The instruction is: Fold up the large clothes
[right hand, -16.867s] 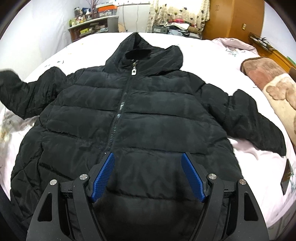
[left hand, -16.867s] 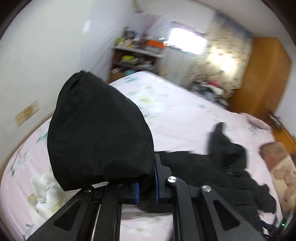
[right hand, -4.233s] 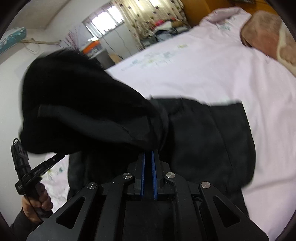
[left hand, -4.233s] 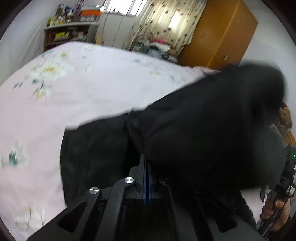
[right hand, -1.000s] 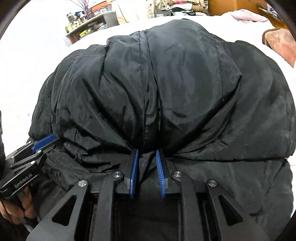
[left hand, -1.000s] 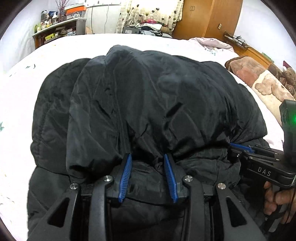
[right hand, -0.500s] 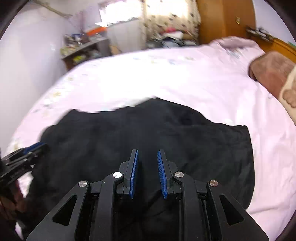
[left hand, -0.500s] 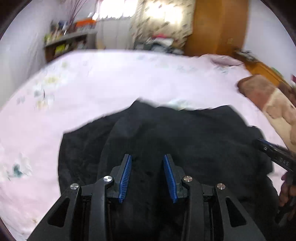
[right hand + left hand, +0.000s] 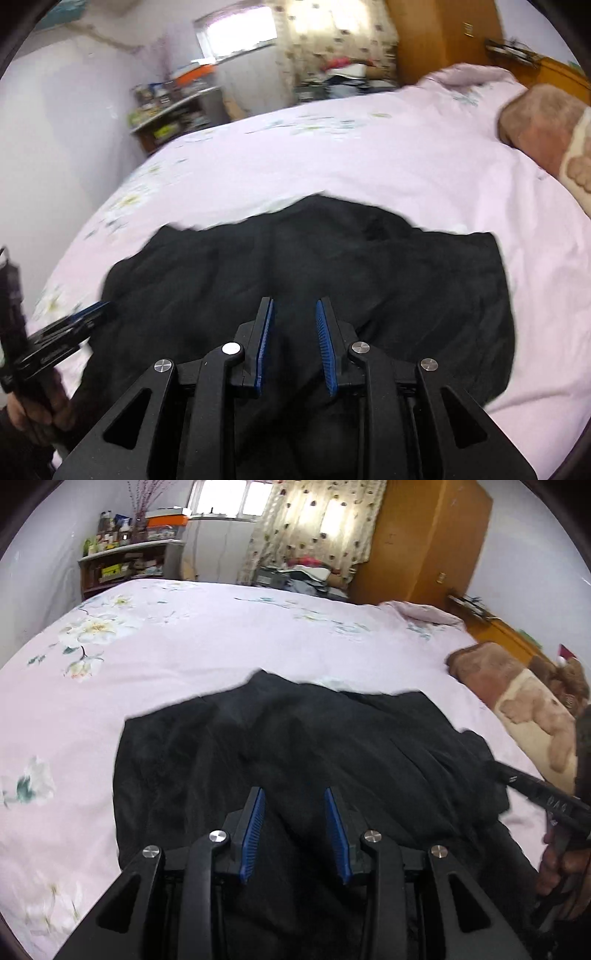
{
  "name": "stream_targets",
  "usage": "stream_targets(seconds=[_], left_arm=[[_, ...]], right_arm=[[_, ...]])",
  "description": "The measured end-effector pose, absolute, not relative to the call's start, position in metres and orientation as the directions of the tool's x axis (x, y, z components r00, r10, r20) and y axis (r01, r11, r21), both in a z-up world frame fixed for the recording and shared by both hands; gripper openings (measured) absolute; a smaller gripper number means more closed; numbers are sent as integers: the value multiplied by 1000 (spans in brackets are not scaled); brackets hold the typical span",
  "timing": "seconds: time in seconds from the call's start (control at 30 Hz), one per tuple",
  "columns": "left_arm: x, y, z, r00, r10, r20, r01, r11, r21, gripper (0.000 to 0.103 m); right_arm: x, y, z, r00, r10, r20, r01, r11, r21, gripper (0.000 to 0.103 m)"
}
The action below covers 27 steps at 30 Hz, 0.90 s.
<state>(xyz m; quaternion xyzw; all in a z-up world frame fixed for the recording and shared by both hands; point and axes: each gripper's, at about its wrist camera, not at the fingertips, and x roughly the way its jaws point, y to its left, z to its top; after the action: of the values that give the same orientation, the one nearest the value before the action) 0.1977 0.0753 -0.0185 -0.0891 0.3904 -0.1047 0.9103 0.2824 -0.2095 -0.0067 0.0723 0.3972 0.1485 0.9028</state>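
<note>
Jacket [image 9: 317,746] first: black, puffy and slightly shiny, it now lies folded into a rough rectangular bundle on the near part of the bed [image 9: 229,635], where a second ago it bulged up right against my lenses with the cloth bunched between the pads. Both tools have pulled back and up since then, so far more pink sheet shows around the bundle. My left gripper [image 9: 294,830] hangs above the near edge of the jacket with its ribbed blue pads [image 9: 255,827] parted and nothing between them. My right gripper [image 9: 293,345] is the same, blue pads spread apart and empty over the dark fabric; in the left view its black body pokes in from the right edge, with the hand [image 9: 561,871] that carries it. The jacket surface is creased in soft ridges, its far edge wavy and blurred. The sheet is smooth pale pink with faint flower prints [image 9: 92,631] to the left. A brown plush blanket [image 9: 517,686] sits at the far right, and a wooden wardrobe [image 9: 424,539] and dotted curtains [image 9: 314,520] stand beyond the bed
</note>
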Motion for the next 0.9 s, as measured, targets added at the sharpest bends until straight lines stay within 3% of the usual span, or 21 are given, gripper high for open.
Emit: stream_targets(seconds=[0.13,0.3,0.57,0.9], left_arm=[[180,59,-43,615,-276,-739,158,961,-227,37],[183,52,-72,590,-255,-766,130,967,-222,37],[183,42,-81,599,-222,-769,136,975,-175,37],[174,36,-68,603,-193,-774,133,981,-141,38]], right_arm=[[262,-178,-37,560,362,-745,-264,930,254,24],[264,-167,-84,512,300,-805,-263,947,185,24],[268,-176,-105,497,320,-806,-252,943,219,22],[265,-164,-93,485,301,-821,-251,947,199,23]])
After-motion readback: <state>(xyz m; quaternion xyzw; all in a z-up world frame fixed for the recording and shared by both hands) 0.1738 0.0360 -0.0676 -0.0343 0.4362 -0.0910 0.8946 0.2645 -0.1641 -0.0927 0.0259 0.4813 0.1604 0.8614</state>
